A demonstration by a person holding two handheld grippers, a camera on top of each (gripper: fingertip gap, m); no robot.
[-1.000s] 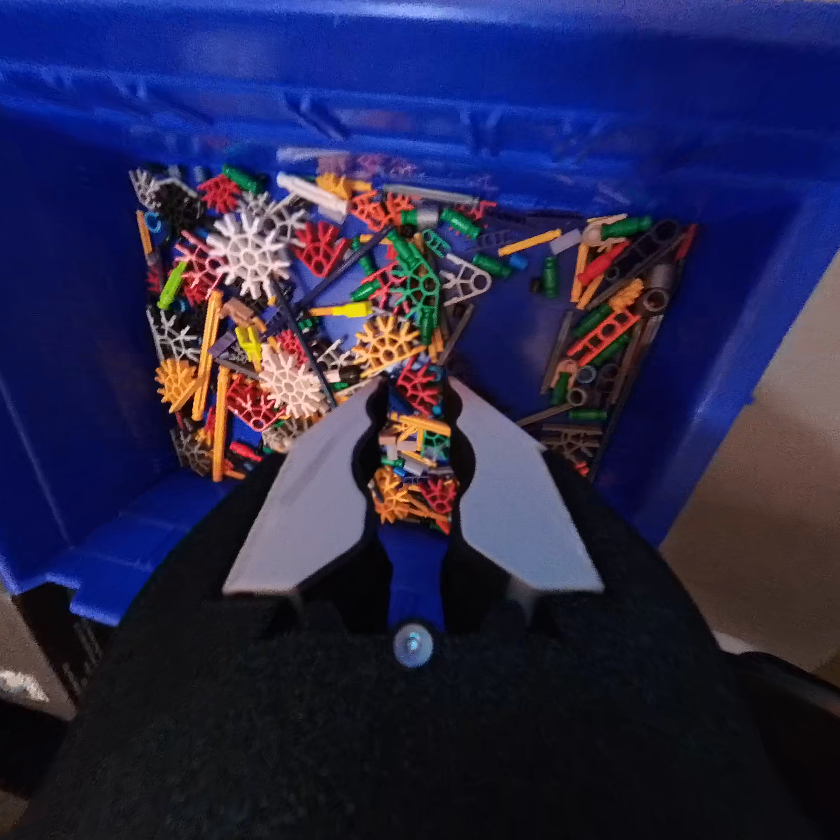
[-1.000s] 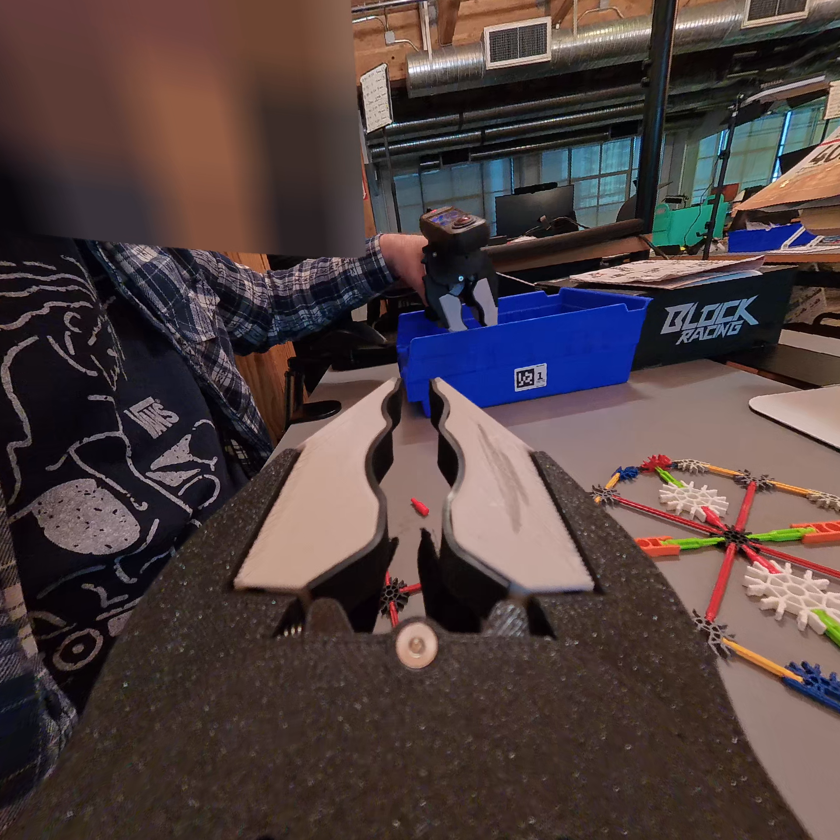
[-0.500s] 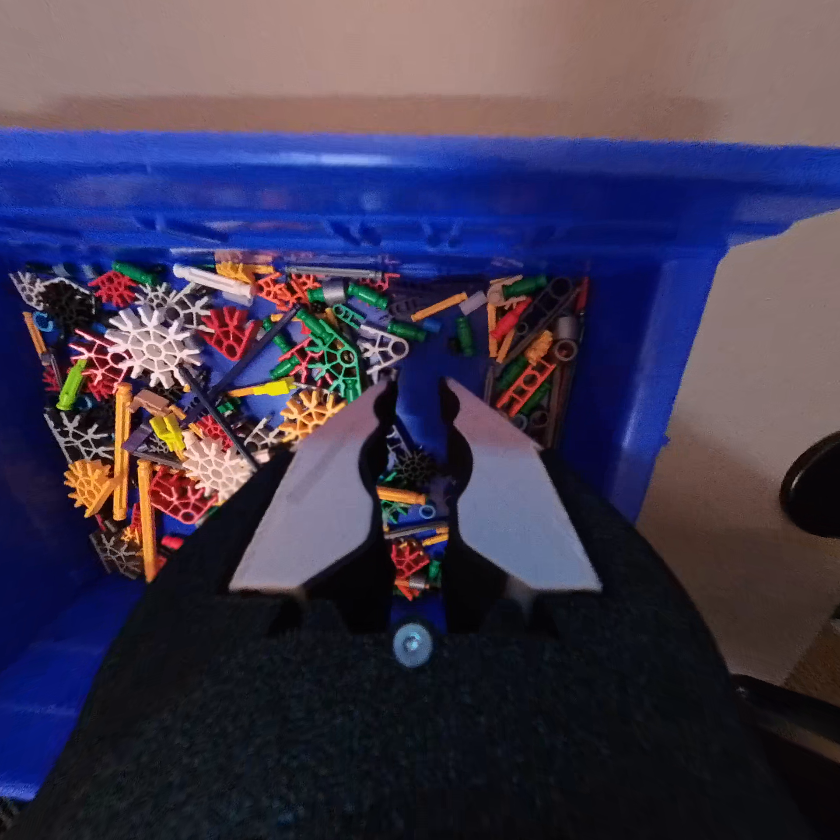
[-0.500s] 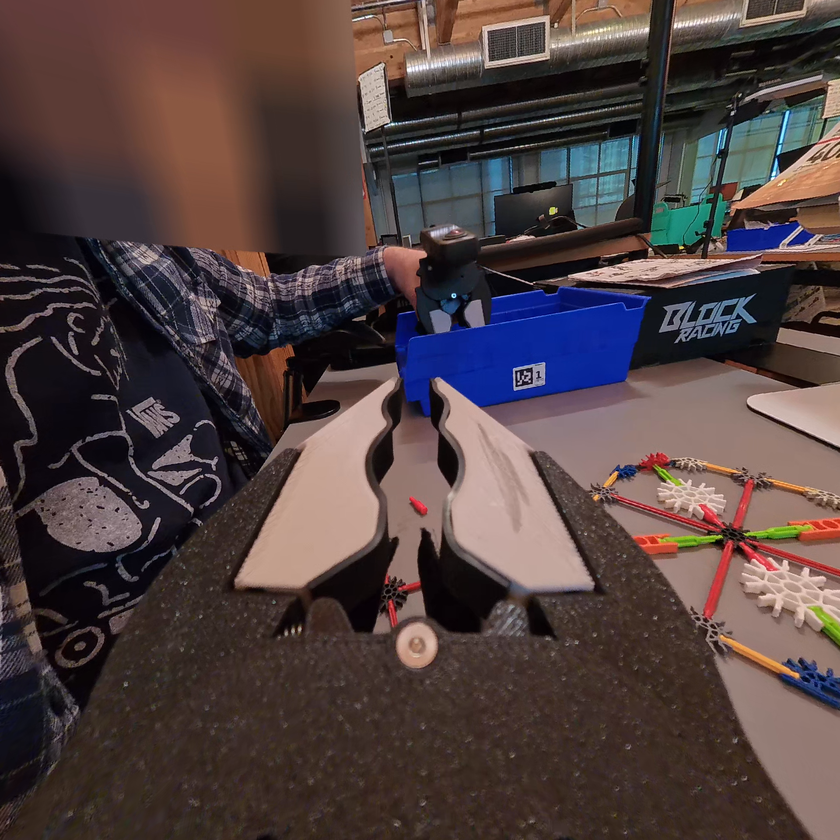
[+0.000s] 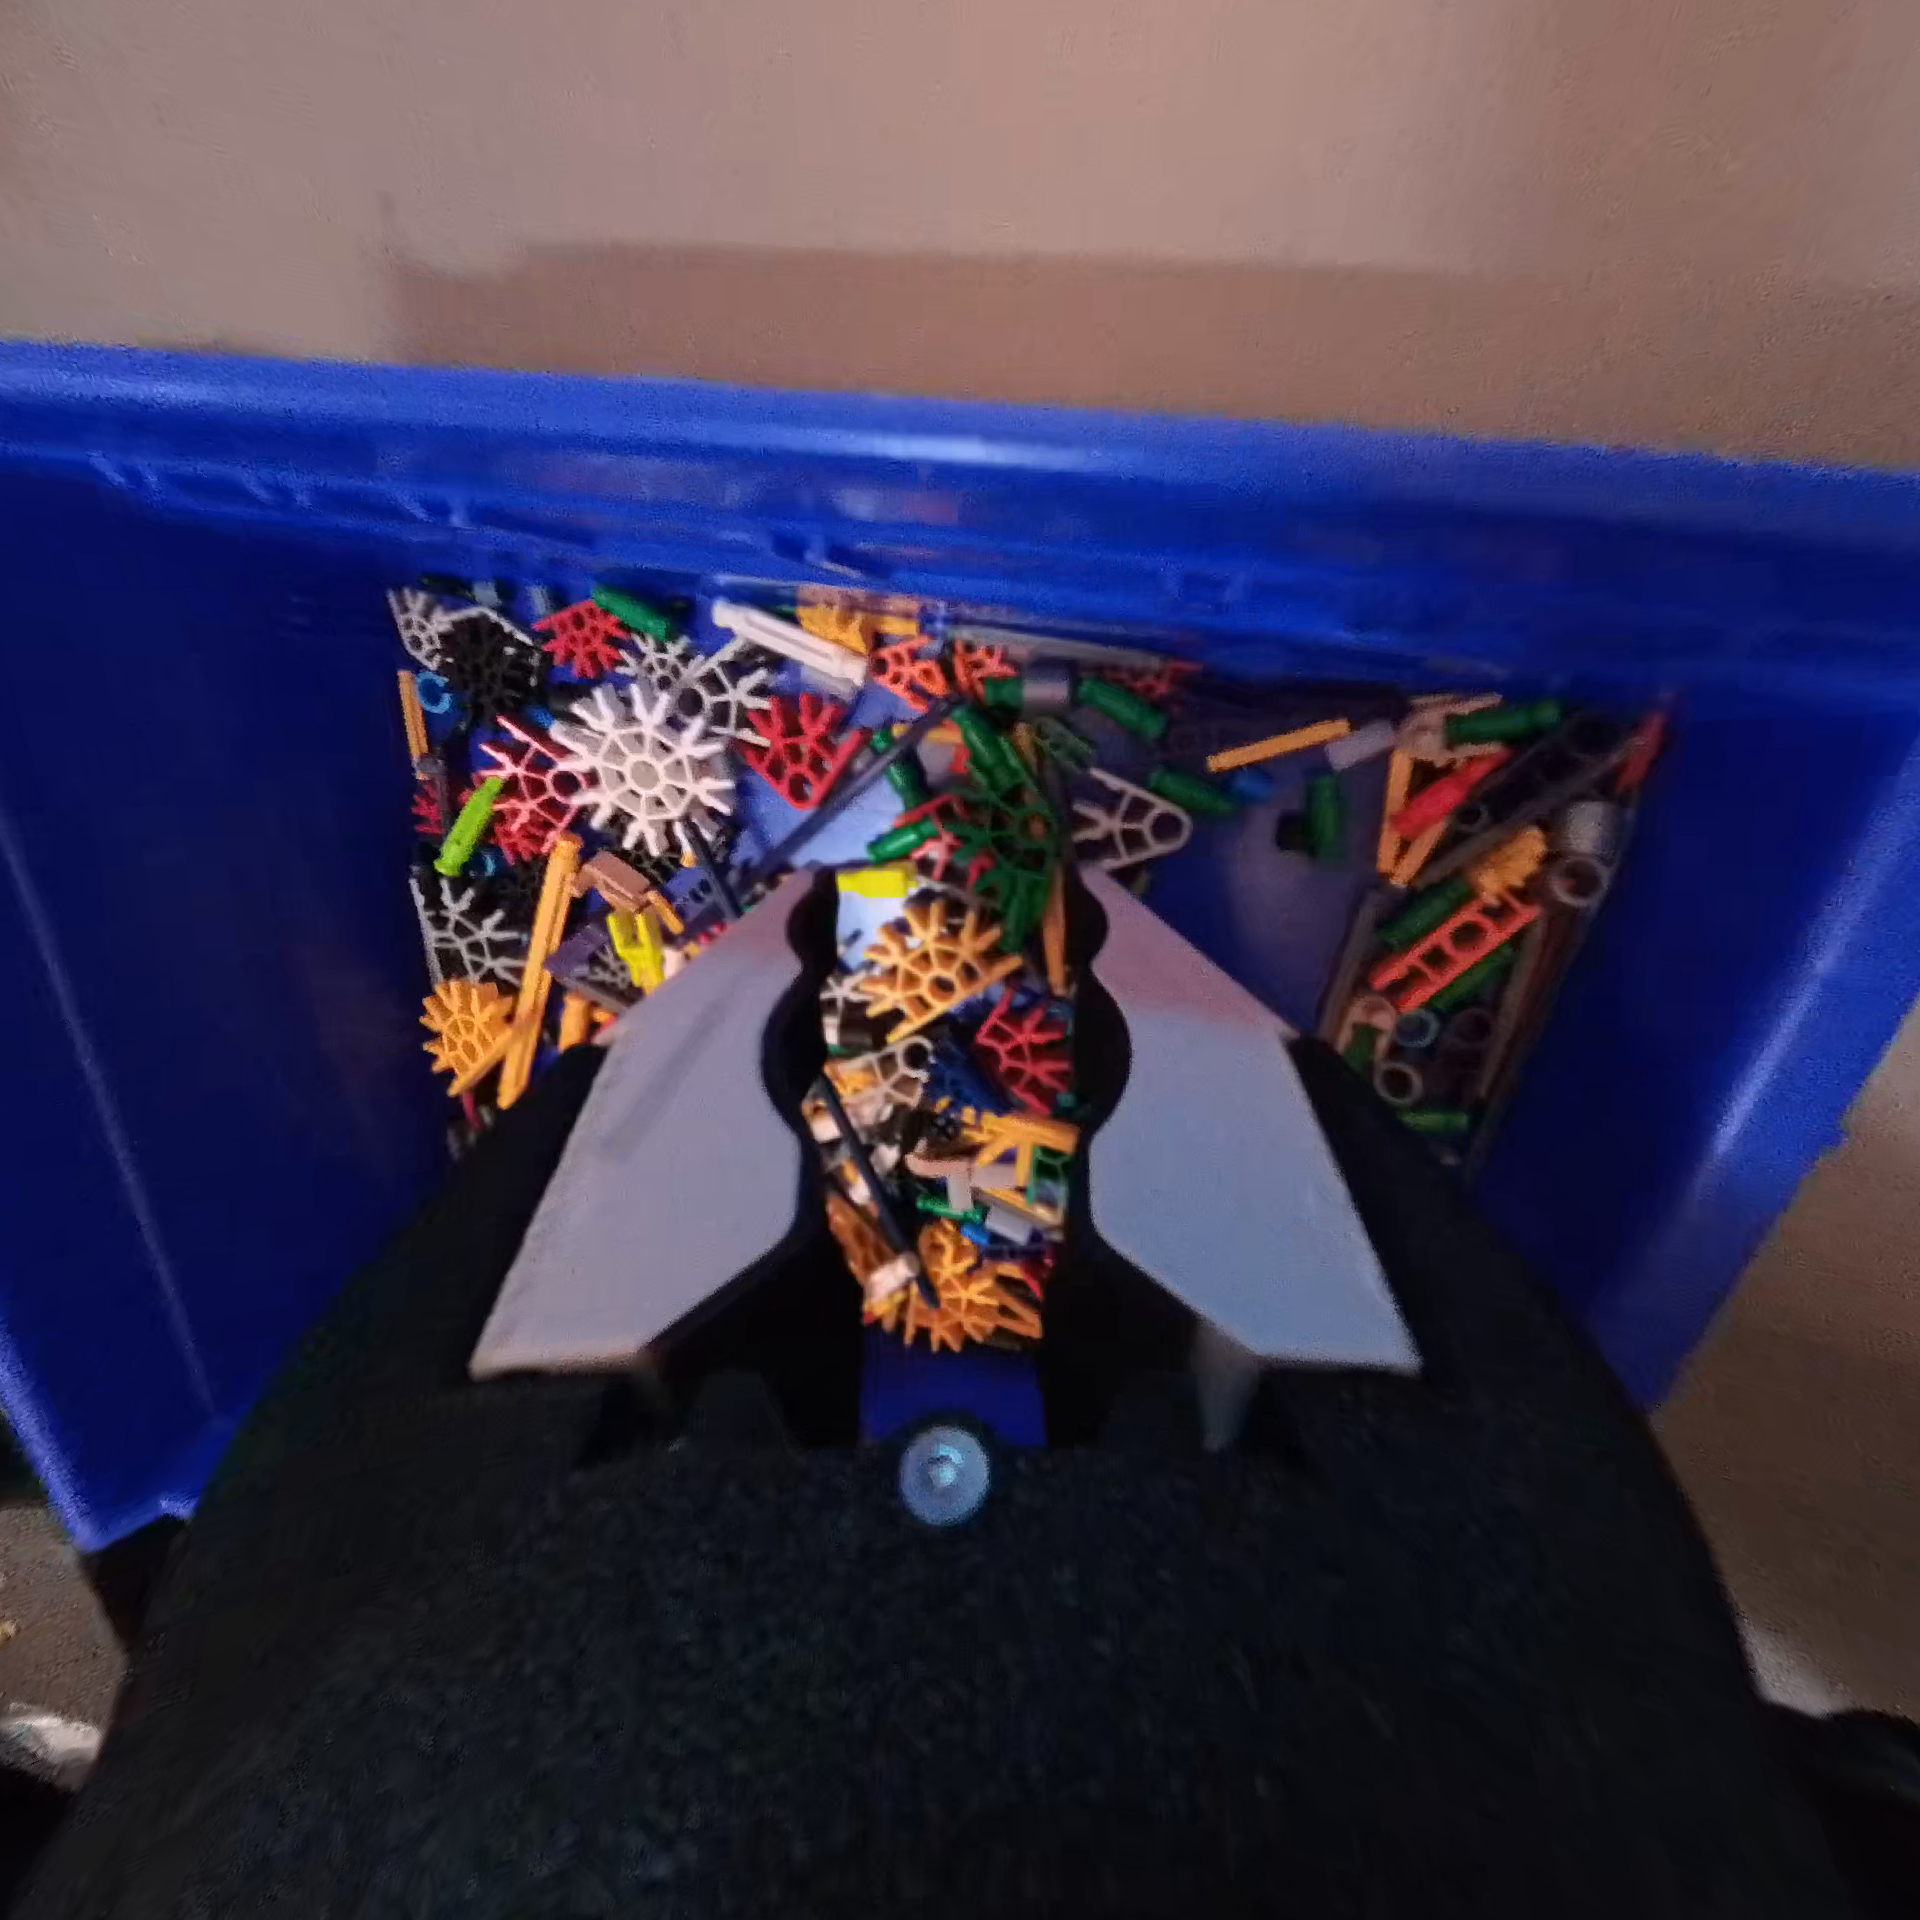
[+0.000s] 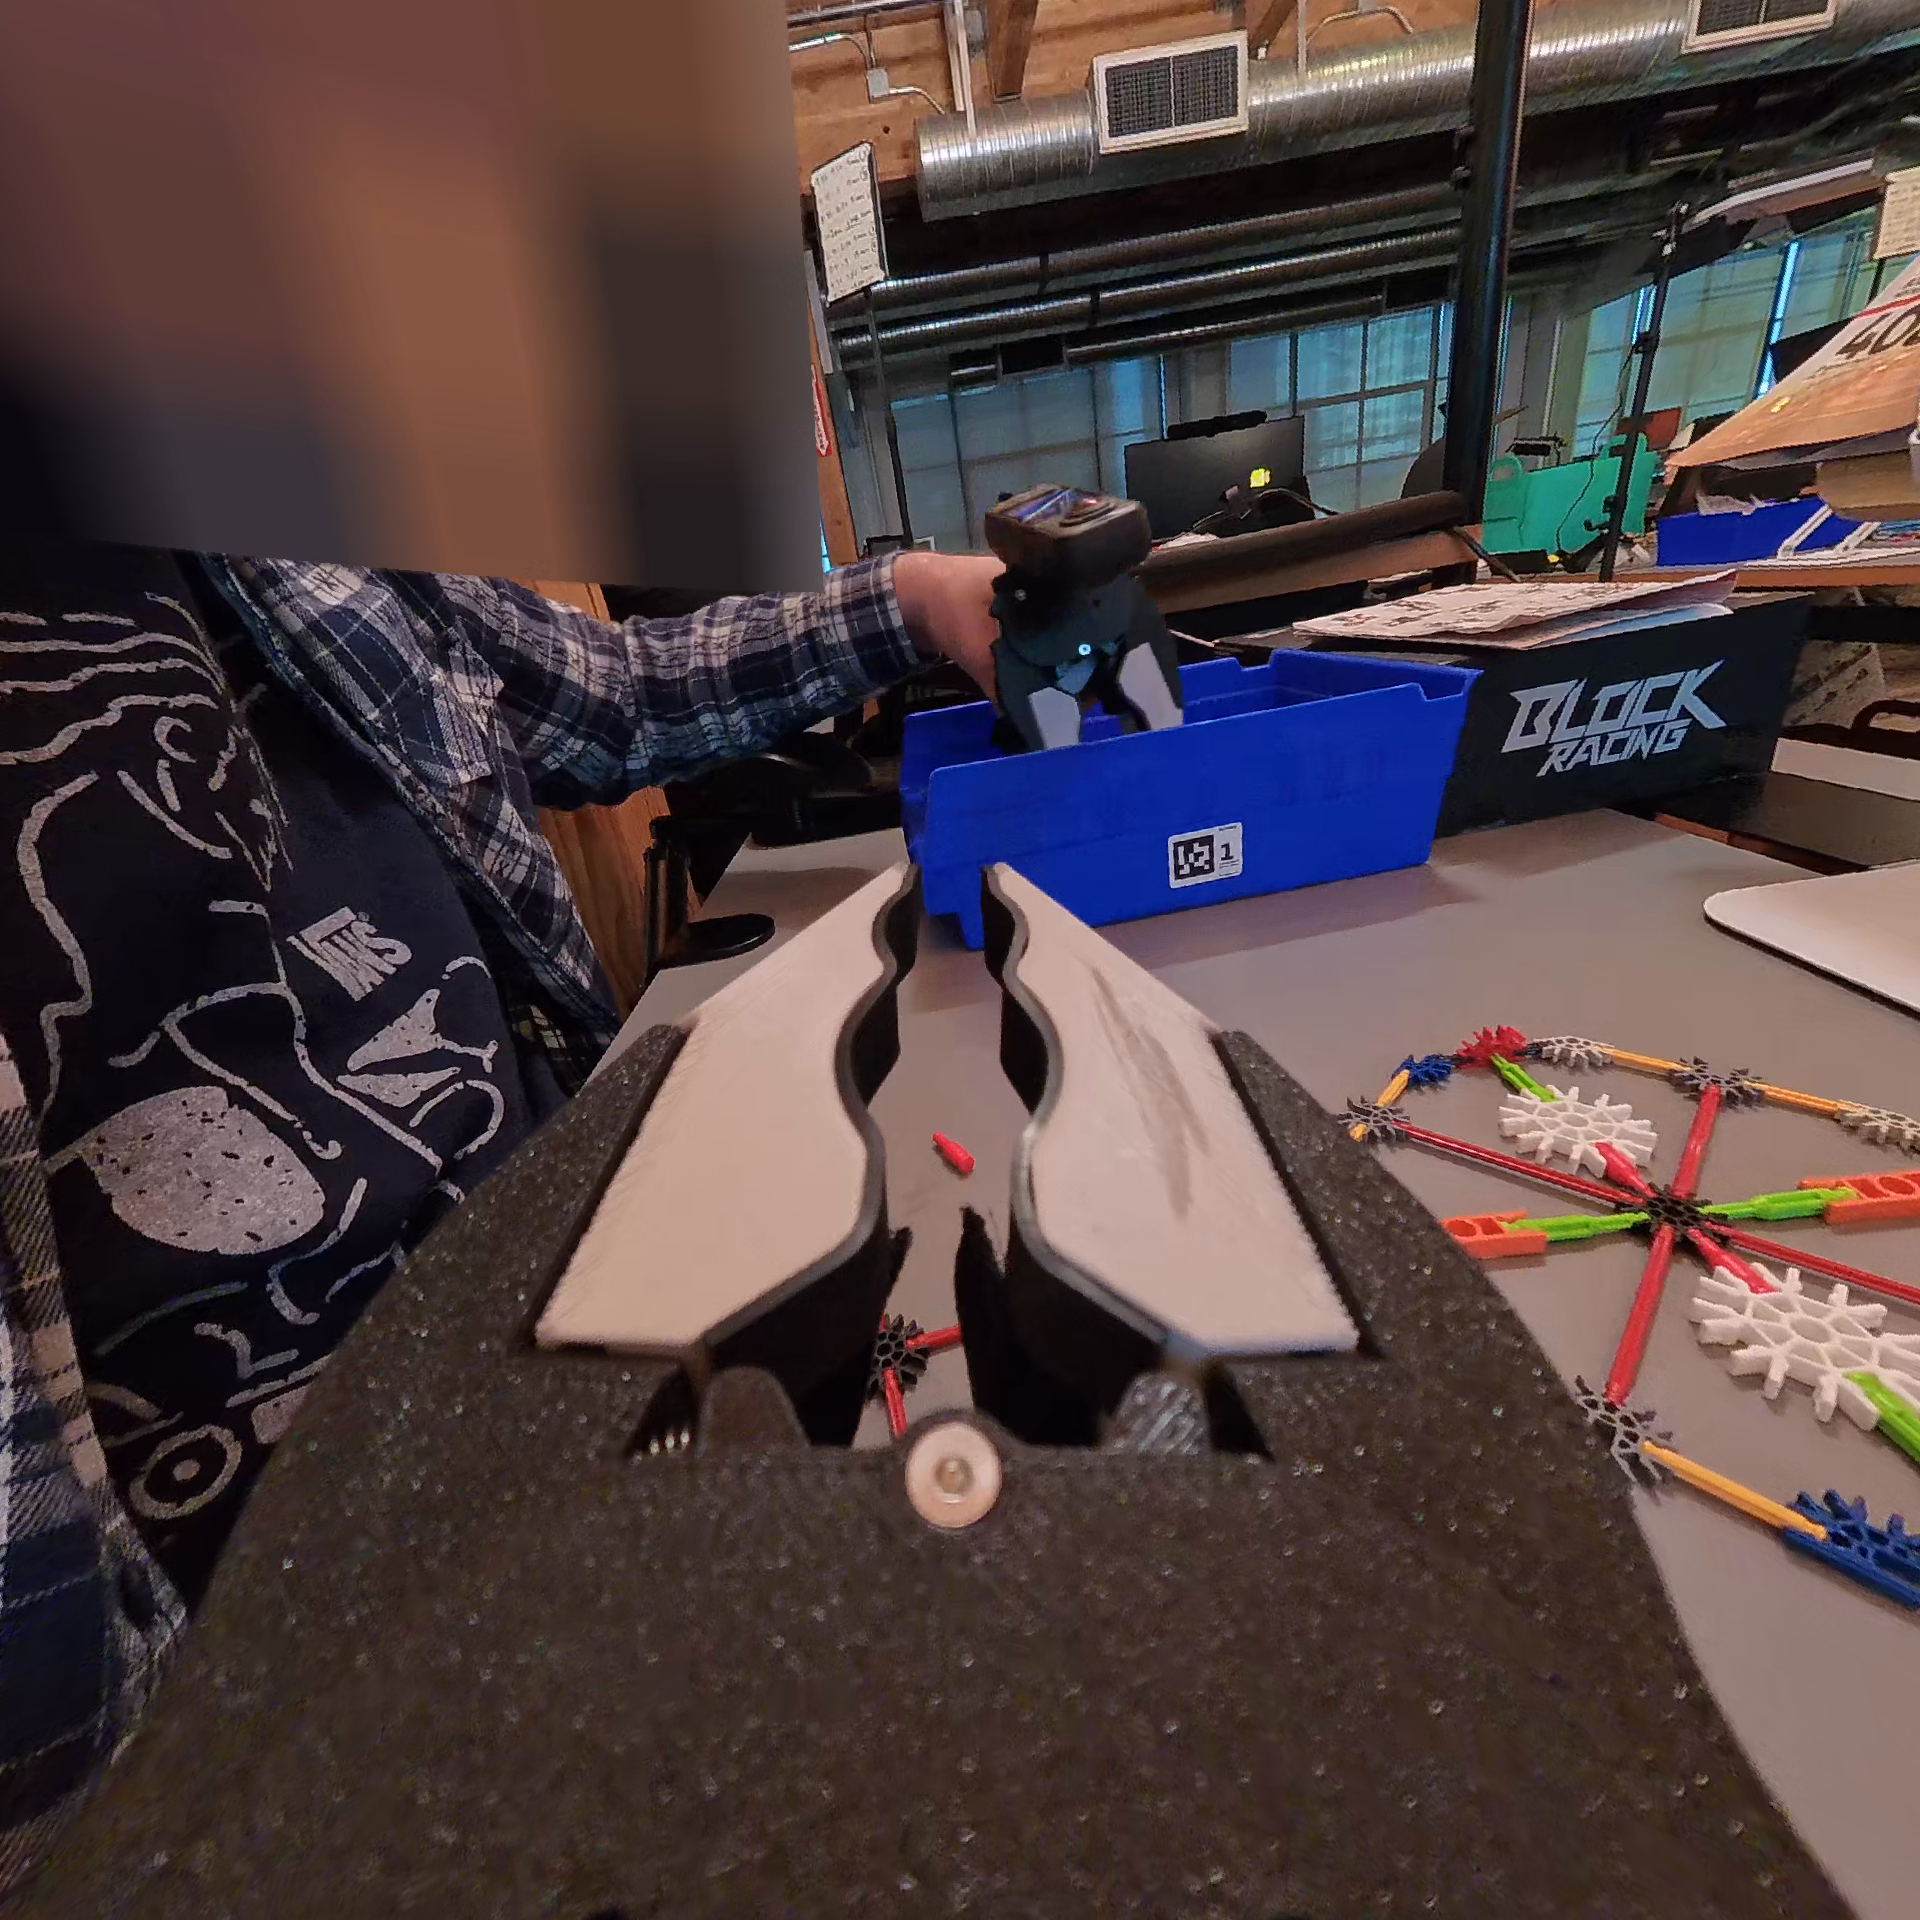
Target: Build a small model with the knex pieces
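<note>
Toy parts (image 5: 644, 769) in bin (image 6: 1299, 800) at table (image 6: 1351, 977) rear; rod wheel (image 6: 1673, 1216) front-right.

We're seeing bin (image 5: 935, 499) walls hemming the parts pile (image 5: 935, 987); open grey table (image 6: 1299, 987) lying between bin and spoked model (image 6: 1662, 1216).

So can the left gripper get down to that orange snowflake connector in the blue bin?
Probably yes: the left gripper is open above the blue bin, and the orange snowflake connector lies uncovered between its fingers.
</note>
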